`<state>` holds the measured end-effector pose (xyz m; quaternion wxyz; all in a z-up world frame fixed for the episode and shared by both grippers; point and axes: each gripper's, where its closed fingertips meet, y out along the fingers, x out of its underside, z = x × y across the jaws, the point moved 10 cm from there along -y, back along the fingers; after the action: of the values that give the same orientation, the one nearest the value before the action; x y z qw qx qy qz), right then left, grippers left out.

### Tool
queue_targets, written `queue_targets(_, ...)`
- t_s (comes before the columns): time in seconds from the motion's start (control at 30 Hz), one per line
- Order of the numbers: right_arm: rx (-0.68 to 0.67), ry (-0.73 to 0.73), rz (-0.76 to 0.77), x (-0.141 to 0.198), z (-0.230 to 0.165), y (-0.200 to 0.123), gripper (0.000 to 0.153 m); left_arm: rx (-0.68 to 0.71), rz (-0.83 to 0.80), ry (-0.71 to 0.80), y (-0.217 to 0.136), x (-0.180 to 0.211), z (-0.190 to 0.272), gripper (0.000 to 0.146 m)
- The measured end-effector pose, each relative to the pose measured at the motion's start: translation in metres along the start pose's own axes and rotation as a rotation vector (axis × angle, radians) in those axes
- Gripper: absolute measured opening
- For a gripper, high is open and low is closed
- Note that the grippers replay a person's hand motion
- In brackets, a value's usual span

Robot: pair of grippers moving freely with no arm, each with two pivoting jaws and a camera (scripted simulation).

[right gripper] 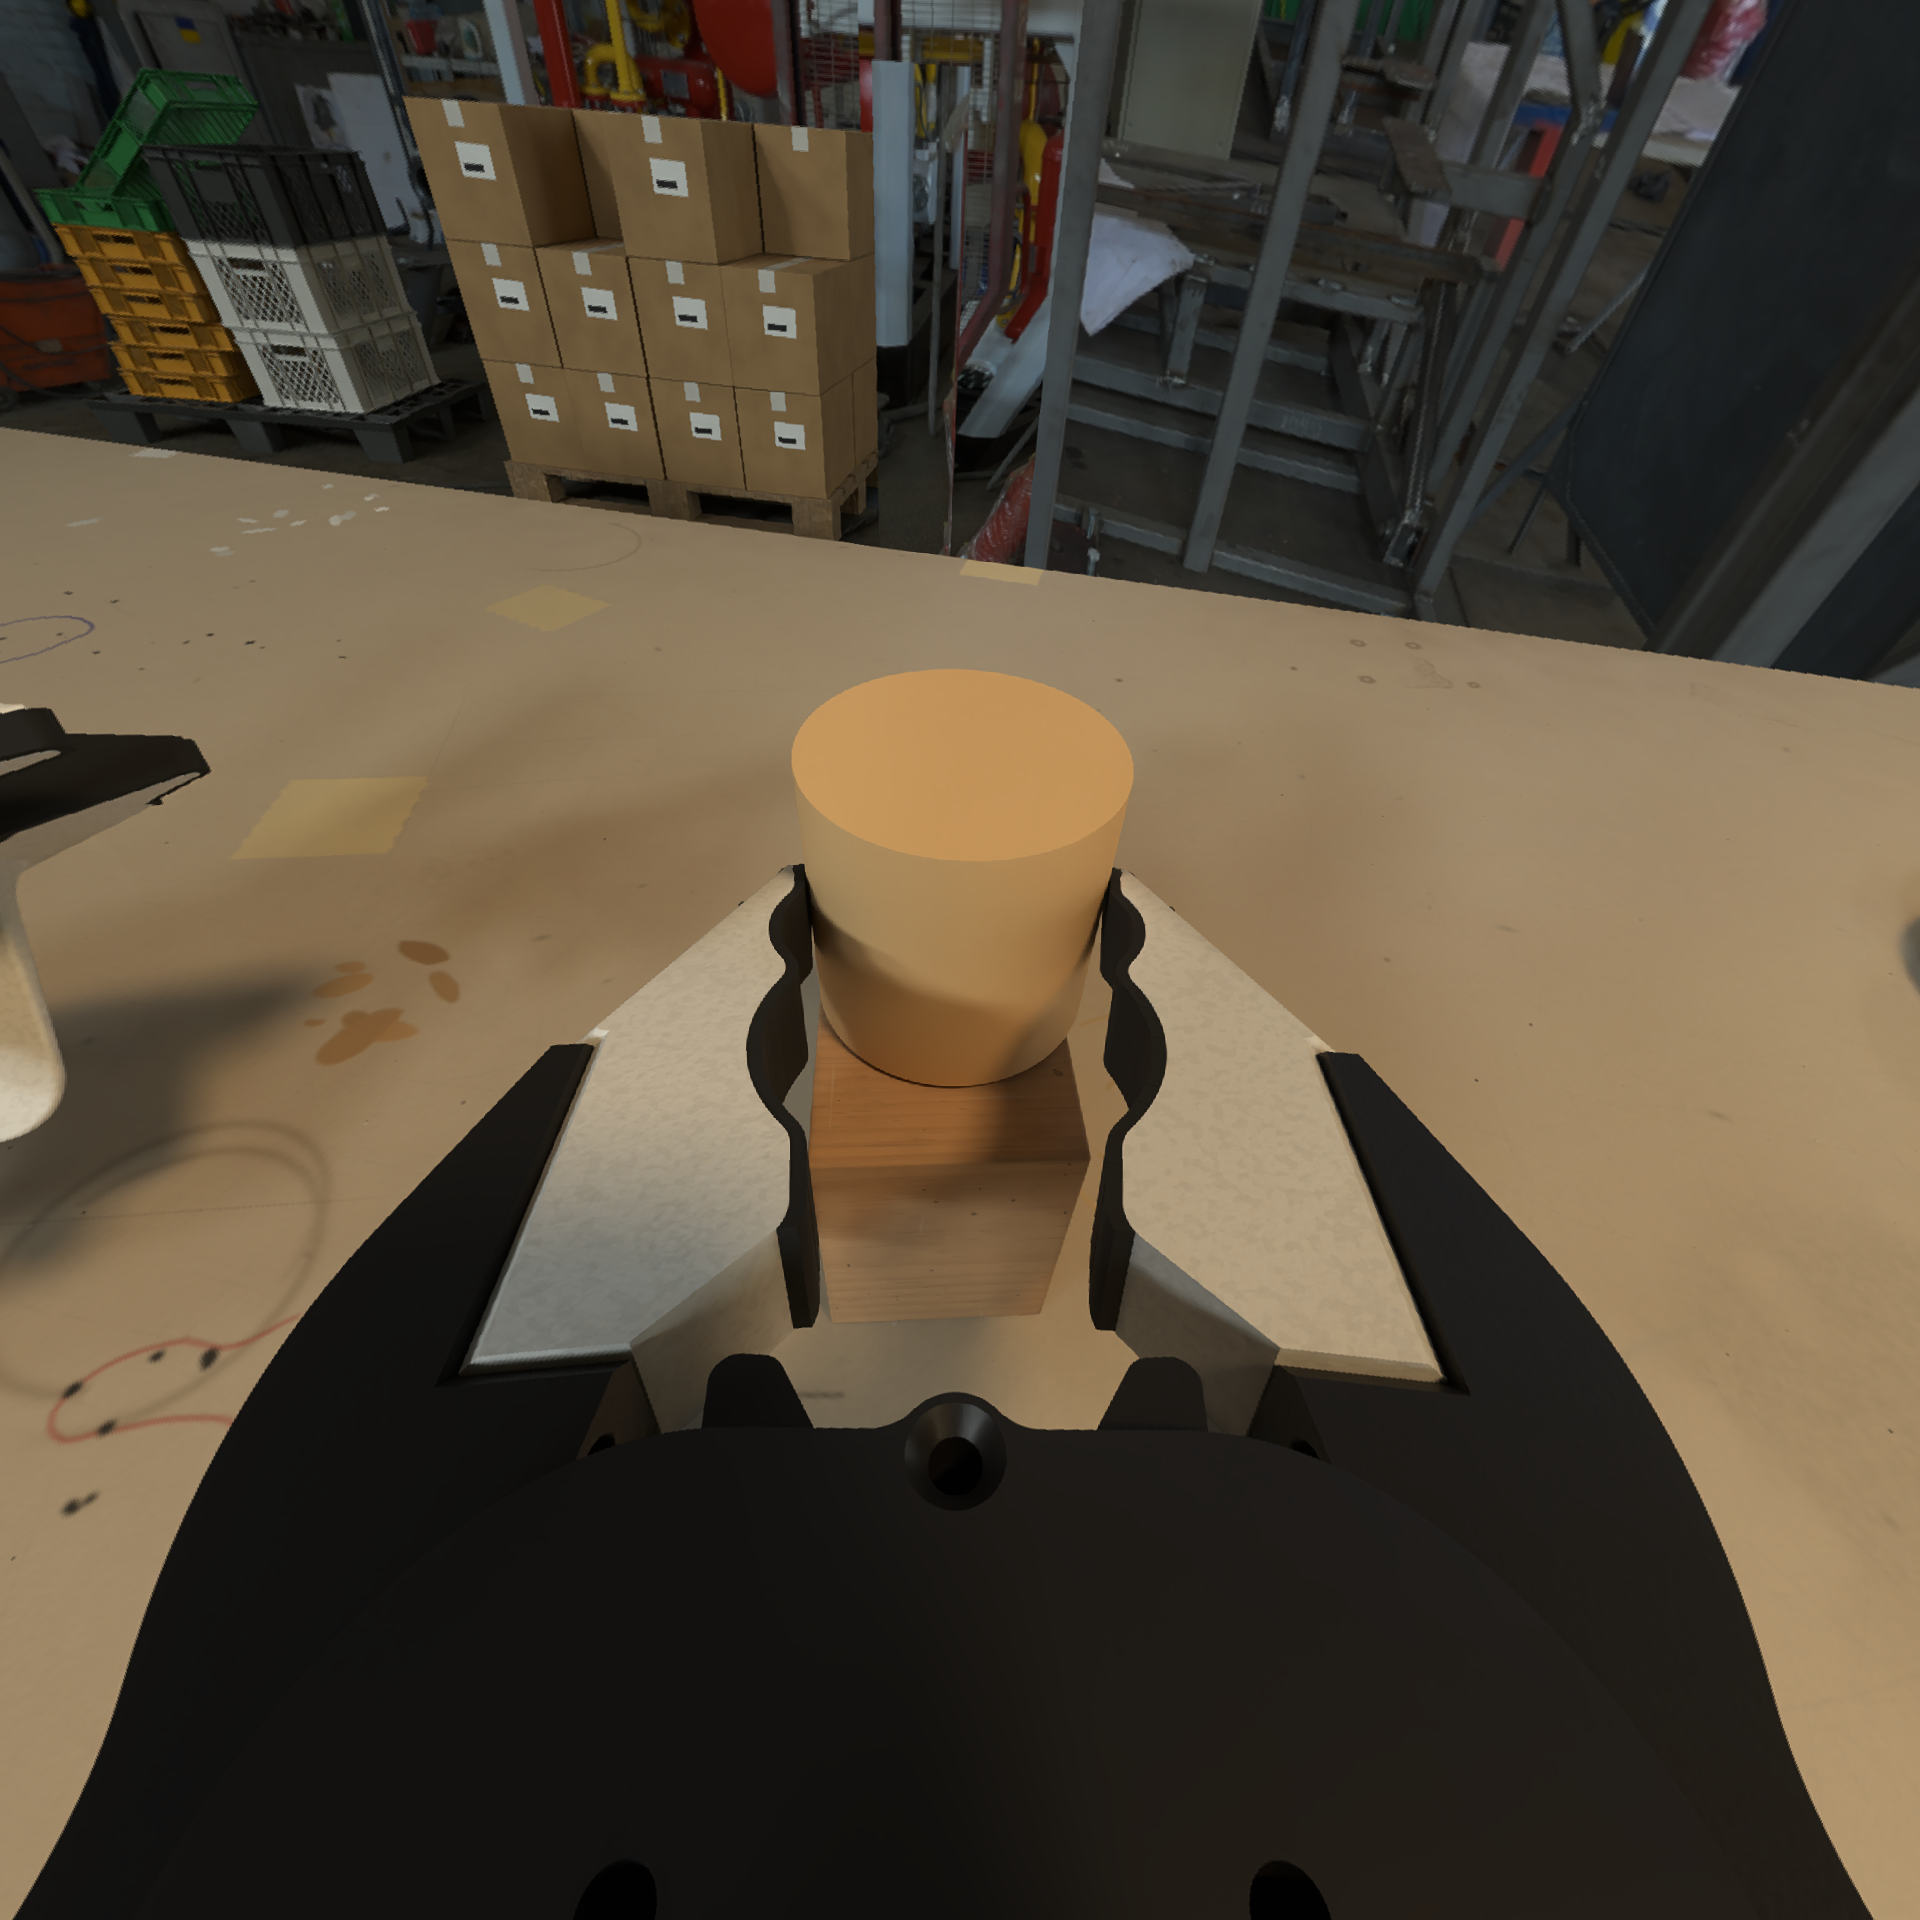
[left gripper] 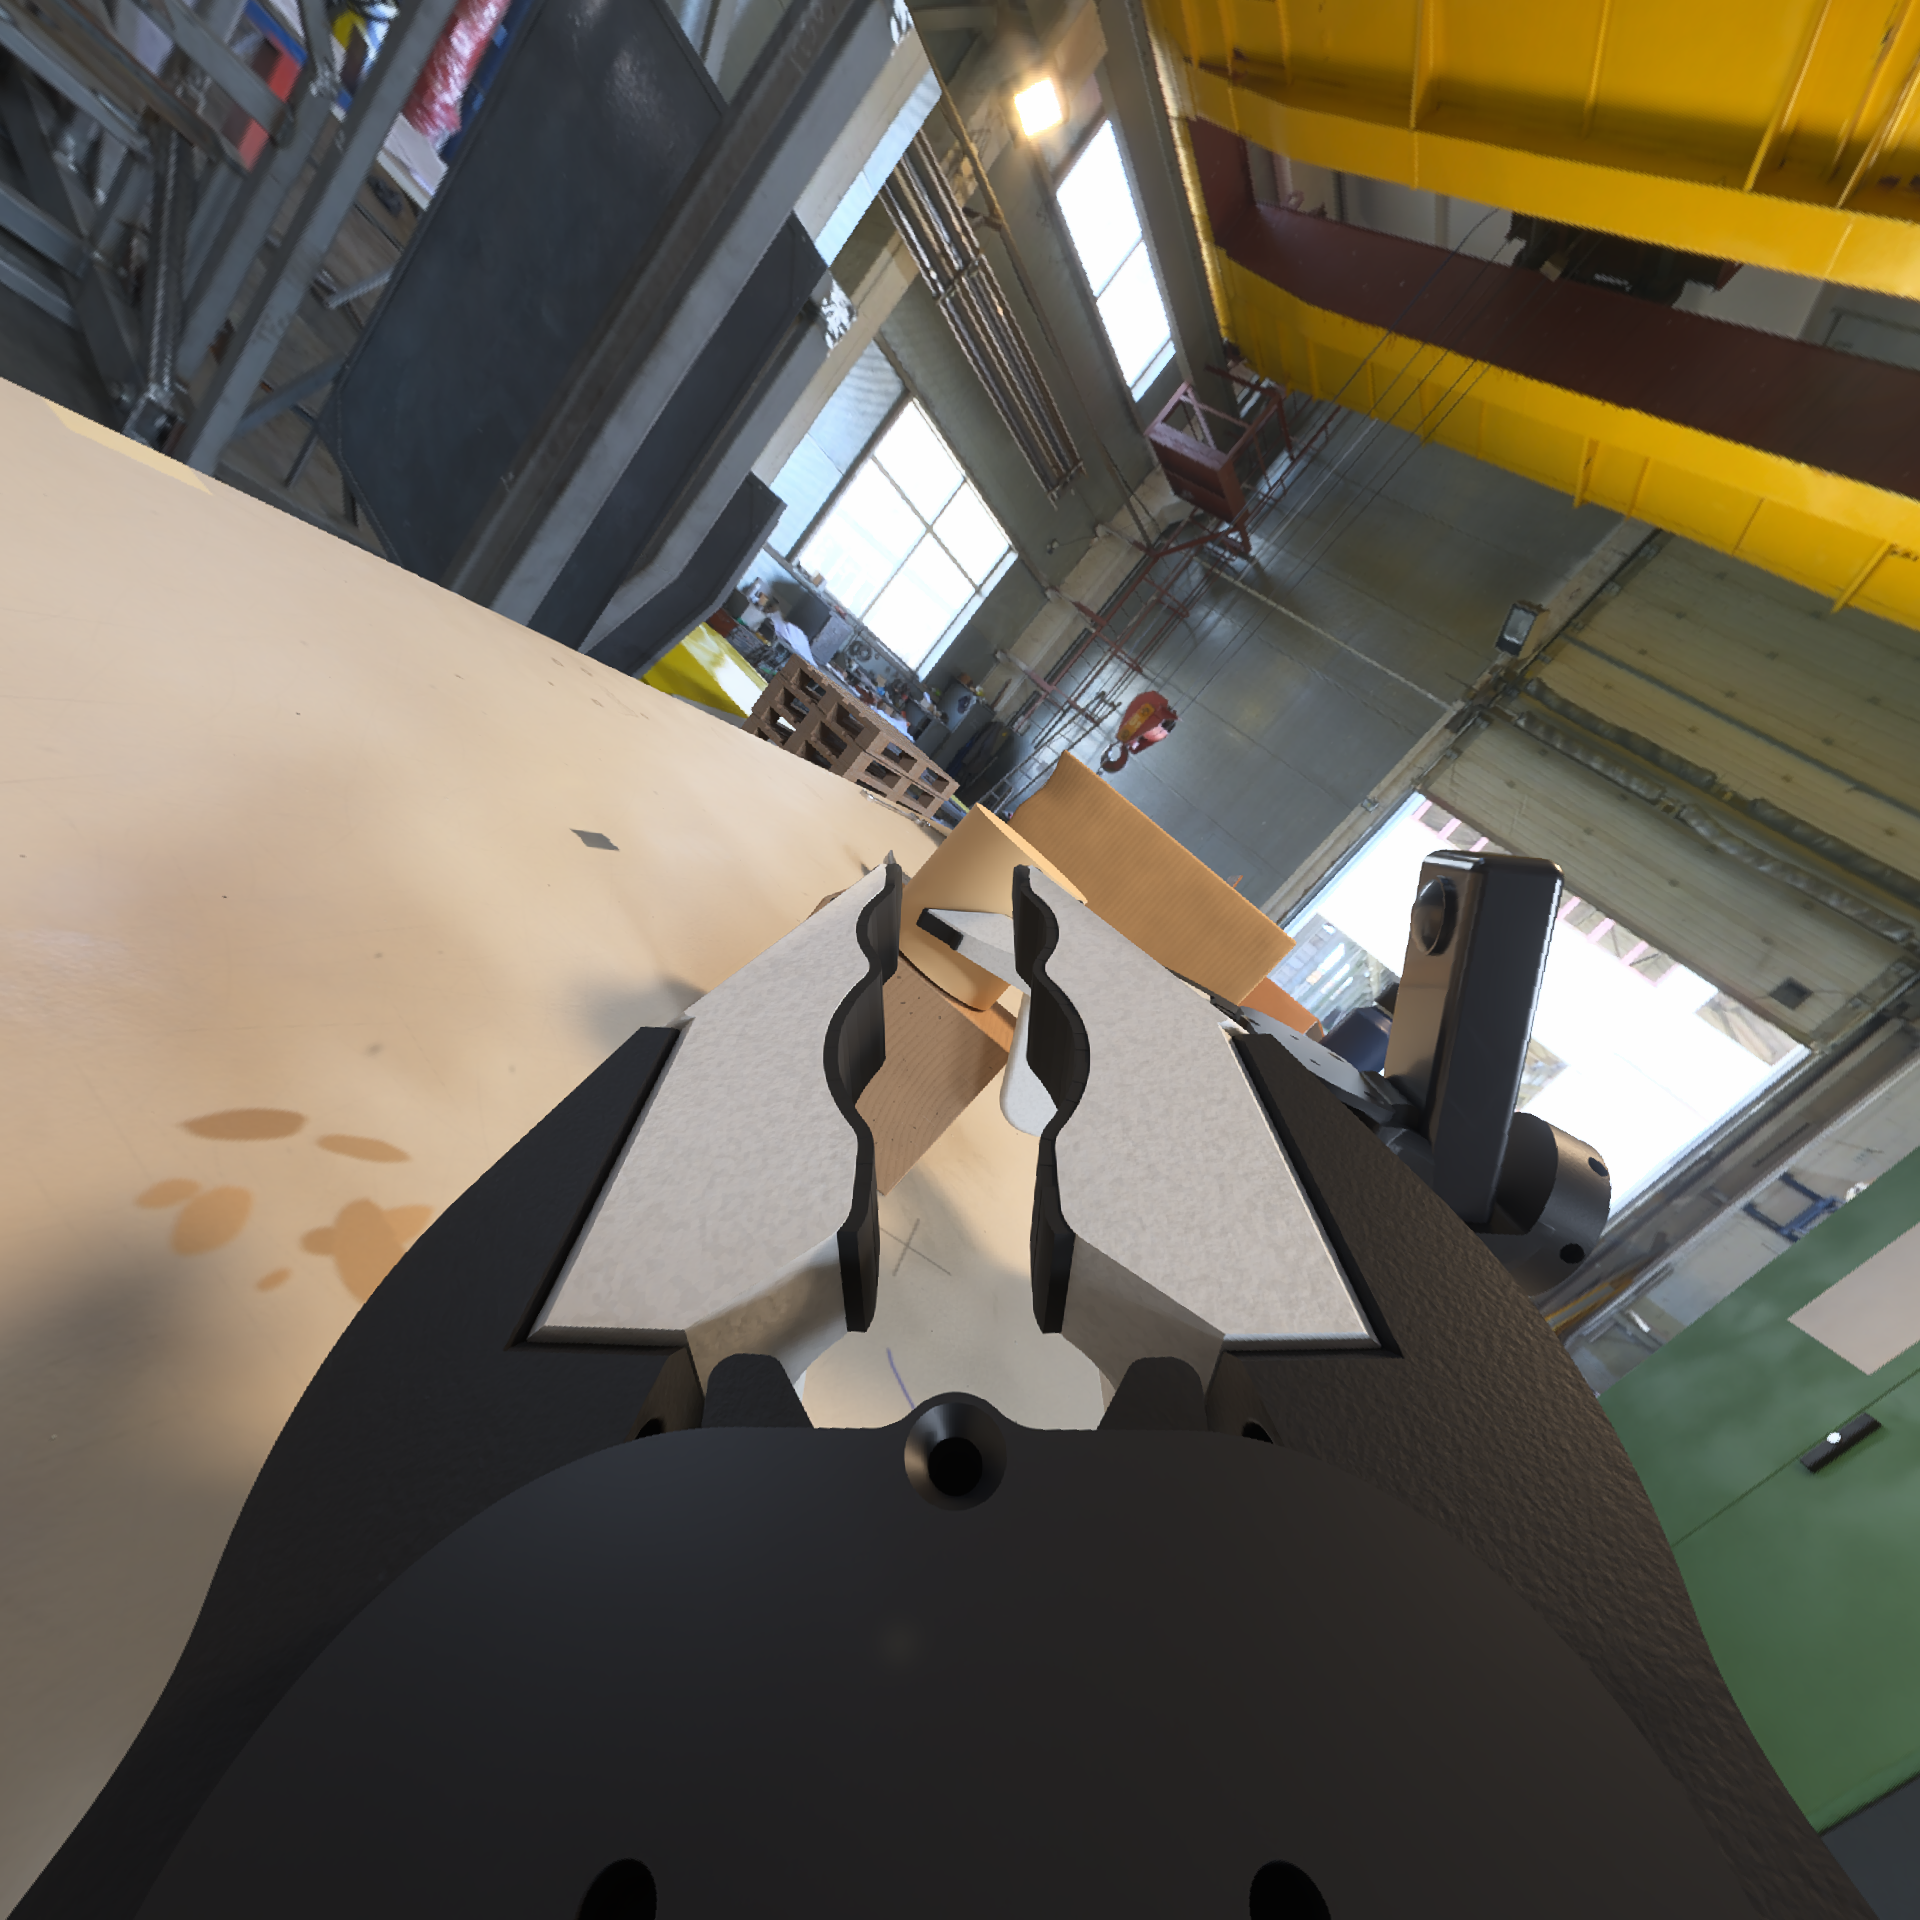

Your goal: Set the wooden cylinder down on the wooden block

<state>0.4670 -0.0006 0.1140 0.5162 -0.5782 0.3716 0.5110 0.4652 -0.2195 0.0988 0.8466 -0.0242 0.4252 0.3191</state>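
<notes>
**Cylinder sits on the block, right gripper's fingers at its sides**

In the right wrist view the wooden cylinder (right gripper: 956, 935) stands upright on top of the wooden block (right gripper: 940, 1195), its flat bottom resting on the block's upper face. The block itself rests on the tan worktop (right gripper: 1455, 935), well in from the far edge. The right gripper (right gripper: 954, 883) reaches around the pair from the near side. Its two dark finger pads (right gripper: 790, 966) lie against the cylinder's curved wall on either side, with no gap to be seen between pad and wood, so the claw is closed to the cylinder's width and has hold of it. The block lies lower, between the finger roots, and its sides stand a little clear of them.

The left gripper (left gripper: 954, 883) is tilted and looks across the worktop (left gripper: 312, 831) towards the stack from the side. Its fingers are a modest way apart and grip nothing; through the gap show part of the wooden block (left gripper: 925, 1081) and, above it, the wooden cylinder (left gripper: 977, 862). A fingertip of the right gripper (left gripper: 1029, 997) shows against the stack, with its dark body off towards the worktop's edge.

Brown stains (right gripper: 384, 997) mark the worktop between the stack and the left gripper's fingertip (right gripper: 31, 997), which shows at the left border of the right wrist view.
</notes>
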Motion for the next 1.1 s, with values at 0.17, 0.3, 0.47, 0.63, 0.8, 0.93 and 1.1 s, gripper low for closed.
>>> queue_targets(0.17, 0.003, 0.001, 0.000, 0.000, 0.000, 0.000, 0.056, 0.011, -0.015, 0.012, 0.001, -0.002, 0.000, 0.021)
queue_targets(0.3, 0.001, -0.002, -0.003, 0.000, 0.001, 0.000, 0.056, 0.018, -0.049, 0.040, 0.001, -0.004, 0.001, 0.021)
queue_targets(0.47, -0.002, -0.003, -0.005, 0.000, 0.001, 0.000, 0.056, 0.039, -0.108, 0.072, 0.001, -0.008, -0.001, 0.021)
queue_targets(0.63, -0.017, 0.003, -0.012, 0.000, 0.001, 0.000, 0.056, 0.056, -0.148, 0.101, 0.001, -0.011, -0.003, 0.022)
queue_targets(0.8, -0.076, -0.020, -0.032, -0.002, 0.005, -0.001, 0.069, 0.079, -0.227, 0.125, 0.007, -0.025, -0.006, 0.021)
queue_targets(0.93, -0.072, -0.007, -0.043, -0.004, 0.005, -0.001, 0.069, 0.121, -0.283, 0.124, 0.010, -0.033, -0.010, 0.021)
queue_targets(1.1, -0.139, 0.000, -0.067, -0.006, 0.010, 0.001, 0.075, 0.150, -0.306, 0.089, 0.015, -0.038, -0.018, 0.021)
